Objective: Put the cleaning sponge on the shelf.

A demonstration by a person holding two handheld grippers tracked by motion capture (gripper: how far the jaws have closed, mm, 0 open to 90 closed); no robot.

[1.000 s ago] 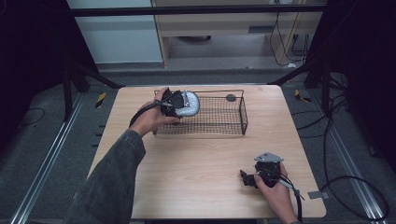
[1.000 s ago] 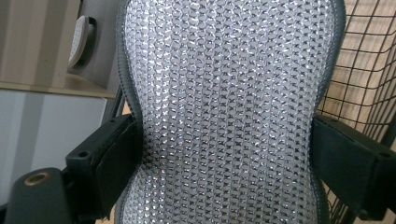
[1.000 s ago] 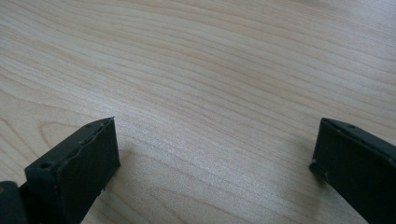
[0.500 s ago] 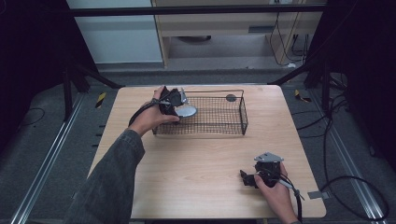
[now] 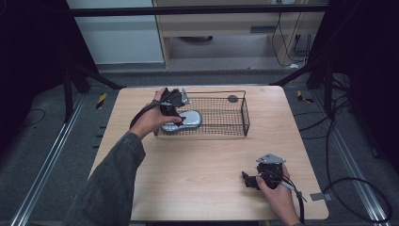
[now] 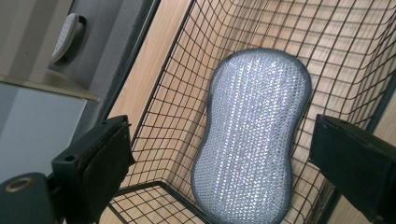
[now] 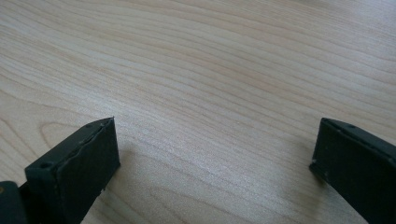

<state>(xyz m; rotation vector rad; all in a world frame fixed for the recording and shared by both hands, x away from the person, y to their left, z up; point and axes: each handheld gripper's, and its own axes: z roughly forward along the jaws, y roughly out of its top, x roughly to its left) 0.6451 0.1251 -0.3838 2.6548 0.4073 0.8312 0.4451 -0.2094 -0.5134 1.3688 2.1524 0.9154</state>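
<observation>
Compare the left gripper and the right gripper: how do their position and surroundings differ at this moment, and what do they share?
The left gripper is at the table's far side, over the wire basket, jaws either side of a silvery sponge lying inside; the right gripper sits at the near right corner. The left gripper faces mesh and sponge; the right gripper faces bare wood. Both are hand-held with jaws open, gripping nothing.

A: The table (image 7: pixel 224 70) was pale wood, smooth and matt, with clear grain. The basket (image 6: pixel 196 51) was thin black wire mesh.

B: Yep, and the pad (image 6: pixel 252 140) in it looked like silvery knitted mesh, kinda sparkly, with a grey cloth edge. The jaws were matt black, plastic or rubber, hard to say.
</observation>
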